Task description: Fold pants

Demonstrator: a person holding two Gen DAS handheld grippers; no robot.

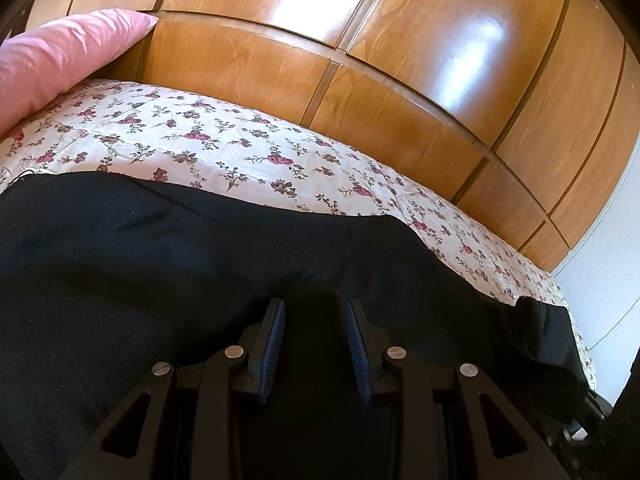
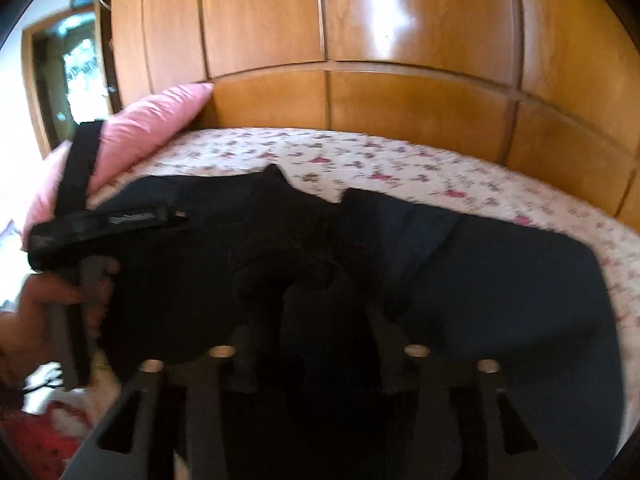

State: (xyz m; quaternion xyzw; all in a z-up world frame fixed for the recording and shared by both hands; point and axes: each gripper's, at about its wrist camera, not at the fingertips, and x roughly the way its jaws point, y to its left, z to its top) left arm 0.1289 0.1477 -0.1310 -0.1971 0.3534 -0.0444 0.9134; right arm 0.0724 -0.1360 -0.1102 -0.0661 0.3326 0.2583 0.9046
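- Left wrist view: black fingers of the left gripper (image 1: 316, 320) fill the bottom centre of the frame, jaws part open with a clear gap; dark cloth lies under and beyond them, but the ribbed pads (image 1: 276, 344) do not visibly press on anything, so no grip is shown.
- Filling the lower half of that view, the black pants (image 1: 160, 264) lie spread on the floral bedsheet (image 1: 240, 152), a stitched seam running across mid-frame and one end drooping off the bed edge at lower right.
- At upper left sits a pink pillow (image 1: 68, 48); a glossy wooden wardrobe (image 1: 360, 60) fills the top.
- Right wrist view, blurred: the right gripper (image 2: 324, 308) stands at bottom centre, jaws well apart, a bunched fold of the pants (image 2: 480, 280) sitting at and between the tips; whether the pads bear on it I cannot tell.
- At left, a hand (image 2: 44, 312) holds the other gripper's handle.
- Judgement: the cloth looks soft, limp and light, creasing wherever it is dropped; it should slide little on cotton. Best pinched at an edge or hem, both corners of one end together, so the fold lands flat.
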